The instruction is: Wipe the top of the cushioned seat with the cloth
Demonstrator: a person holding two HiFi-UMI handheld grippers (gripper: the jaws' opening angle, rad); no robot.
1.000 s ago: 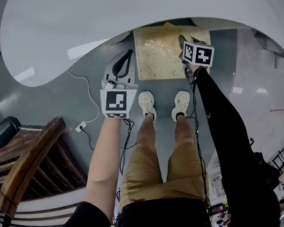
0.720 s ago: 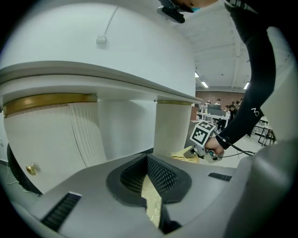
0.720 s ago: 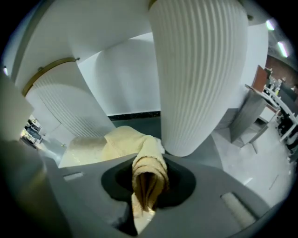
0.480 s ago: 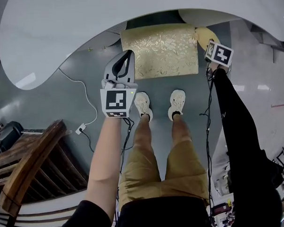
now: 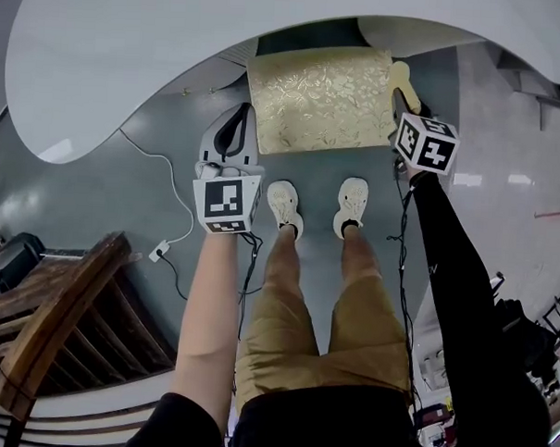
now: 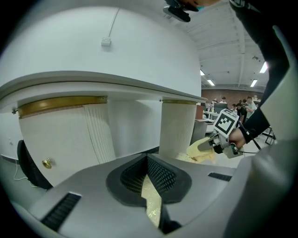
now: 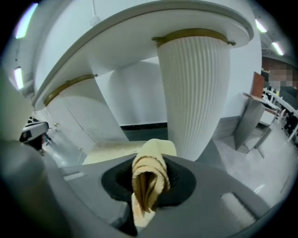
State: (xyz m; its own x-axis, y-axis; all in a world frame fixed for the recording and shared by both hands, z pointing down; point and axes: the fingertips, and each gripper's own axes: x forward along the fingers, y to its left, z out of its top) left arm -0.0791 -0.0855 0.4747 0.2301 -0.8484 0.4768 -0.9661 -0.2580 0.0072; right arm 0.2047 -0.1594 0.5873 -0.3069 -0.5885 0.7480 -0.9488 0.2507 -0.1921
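Treat the cloth as soft, light and limp: a yellow rag with no stiffness of its own, likely to fold, bunch or trail once dragged over fabric. Judge the present hold adequate, taken on a gathered, rolled bundle with a loose end left beyond the tips for wiping. Note the right gripper clamped on that bundle, jaws closed to the thickness of the folds, with a further end hanging below the jaws. Locate the cloth in the head view at the right-hand edge of the cushioned seat, just beside the gold-patterned top and close to a fluted white pedestal of the table; cannot confirm contact with the seat from any view. Expect the padded top to yield under pressure and the brocade-like cover to offer some drag, so press lightly and keep the bundle flat. Observe the right arm, in a black sleeve, reaching forward and down with the gripper aimed at the pedestal and the seat off to its left. Observe the left gripper on a bare forearm, held over the floor to the left of the seat, tips together, nothing between them, pointed towards the seat.
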